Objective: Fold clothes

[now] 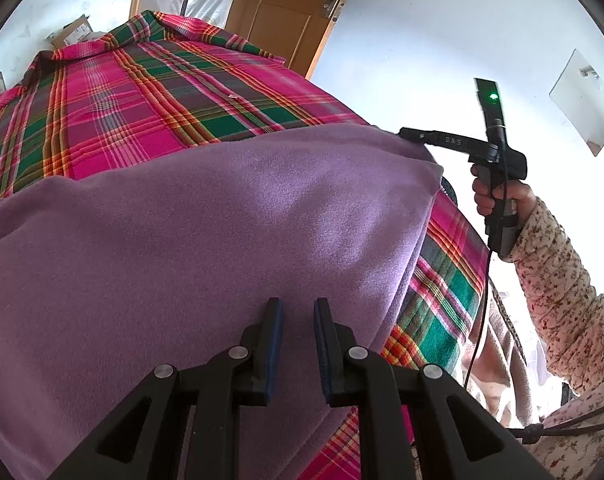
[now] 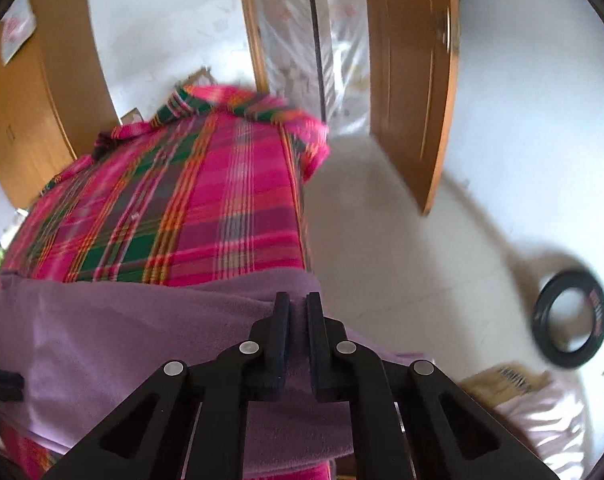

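The purple fleece garment (image 1: 206, 248) lies spread over the near half of a pink-and-green plaid bedcover (image 1: 114, 92), and its smooth top face with doubled edges on the right suggests at least one fold is already made; a further fold or a final tidy probably remains.

Going left to right in the left wrist view, the left gripper (image 1: 298, 312) hovers over the near edge of the fleece, its jaws parted a moderate way with nothing between them. Further right, the right gripper (image 1: 405, 133), held in the person's hand (image 1: 501, 196) with a floral sleeve (image 1: 561, 280) behind it, has its tip at the far right corner of the fleece. In the right wrist view, that gripper's jaws stand narrow with purple cloth in the gap; it appears to pinch the edge, though motion blur leaves this unsure.

No container appears in either view. A black ring (image 2: 569, 318) lies on the pale floor (image 2: 401, 240) at right.
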Action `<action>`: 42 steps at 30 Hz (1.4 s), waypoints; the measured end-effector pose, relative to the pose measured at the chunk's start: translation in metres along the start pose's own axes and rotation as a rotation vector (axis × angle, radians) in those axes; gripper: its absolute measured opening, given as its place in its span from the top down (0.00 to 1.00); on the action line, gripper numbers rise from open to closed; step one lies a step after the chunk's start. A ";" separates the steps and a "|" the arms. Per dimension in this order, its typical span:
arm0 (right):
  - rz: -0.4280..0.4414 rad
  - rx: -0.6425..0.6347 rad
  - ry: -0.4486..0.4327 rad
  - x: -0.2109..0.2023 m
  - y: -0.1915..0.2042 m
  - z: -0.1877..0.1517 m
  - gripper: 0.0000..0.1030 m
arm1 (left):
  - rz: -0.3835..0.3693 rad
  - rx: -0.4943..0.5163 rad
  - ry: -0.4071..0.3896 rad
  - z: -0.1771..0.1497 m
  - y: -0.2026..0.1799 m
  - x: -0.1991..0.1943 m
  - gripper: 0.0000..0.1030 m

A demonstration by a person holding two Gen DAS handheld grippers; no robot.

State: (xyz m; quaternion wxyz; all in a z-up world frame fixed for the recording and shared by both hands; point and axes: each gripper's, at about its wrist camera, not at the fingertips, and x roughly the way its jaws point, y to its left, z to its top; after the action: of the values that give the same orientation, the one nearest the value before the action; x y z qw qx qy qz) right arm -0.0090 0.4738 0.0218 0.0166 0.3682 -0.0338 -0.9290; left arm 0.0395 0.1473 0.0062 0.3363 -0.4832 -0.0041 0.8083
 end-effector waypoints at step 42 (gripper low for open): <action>0.188 0.346 0.211 0.023 -0.049 -0.007 0.94 | -0.001 -0.004 0.011 0.007 0.000 0.004 0.84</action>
State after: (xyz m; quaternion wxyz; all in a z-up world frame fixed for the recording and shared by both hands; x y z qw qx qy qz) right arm -0.0209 0.5214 -0.0026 0.0433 0.4562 -0.2248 -0.8600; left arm 0.0331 0.1517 0.0065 0.3356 -0.4884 -0.0041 0.8055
